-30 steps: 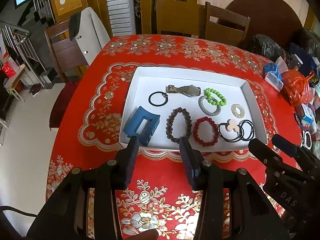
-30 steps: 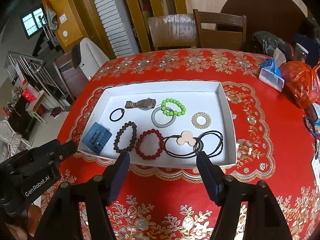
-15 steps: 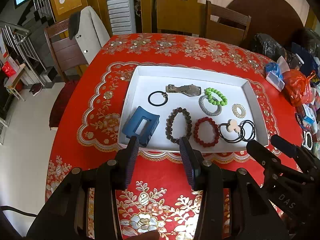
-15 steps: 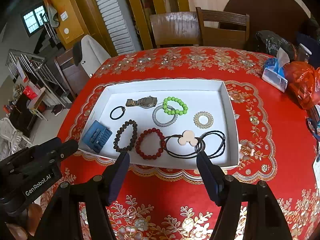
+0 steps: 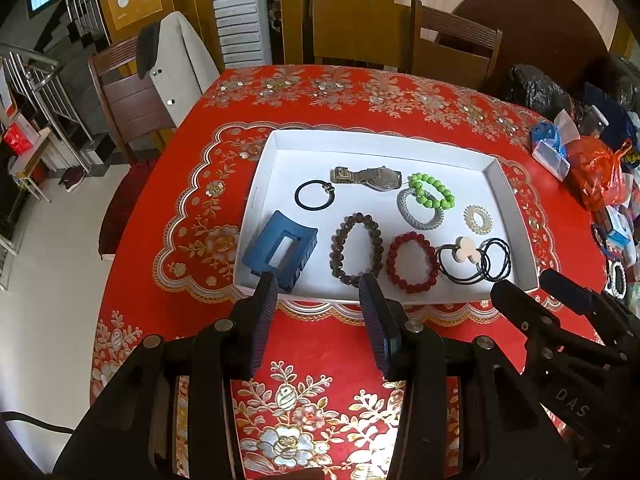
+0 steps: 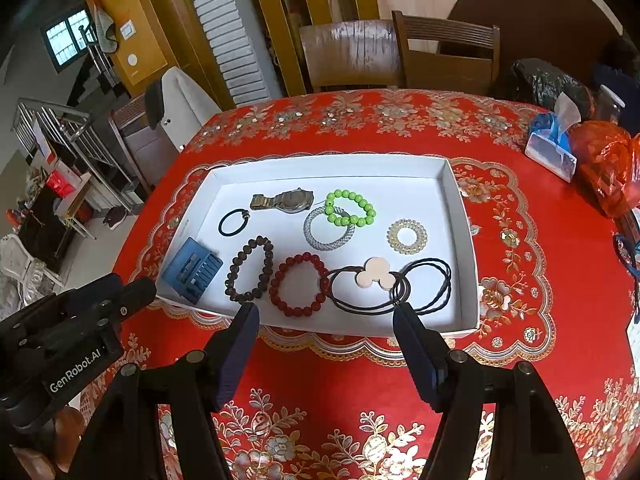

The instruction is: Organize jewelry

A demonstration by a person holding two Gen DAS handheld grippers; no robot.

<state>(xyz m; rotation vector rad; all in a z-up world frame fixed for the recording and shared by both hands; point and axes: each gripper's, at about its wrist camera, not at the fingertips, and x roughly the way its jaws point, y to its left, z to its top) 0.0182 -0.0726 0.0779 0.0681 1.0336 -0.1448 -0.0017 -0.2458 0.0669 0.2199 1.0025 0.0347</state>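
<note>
"GenRobot.AI" is printed in white on the left gripper (image 6: 132, 292) body as seen from the right wrist; "DAS" is embossed on the right gripper (image 5: 520, 288) as seen from the left wrist. Both are held above the tablecloth (image 5: 320, 344) at the tray's (image 5: 376, 140) near edge, fingers spread wide with nothing between them. In the tray, the watch (image 6: 284, 201) is laid with its long axis along the far edge, beside the green beads (image 6: 351, 208), which overlap the silver coil (image 6: 329, 229). The blue clip (image 5: 280, 250) is set at the near left corner, the brown bracelet (image 5: 356, 249) and red bracelet (image 5: 412, 256) along the near edge, the black ties (image 6: 392, 285) toward the near right corner.
</note>
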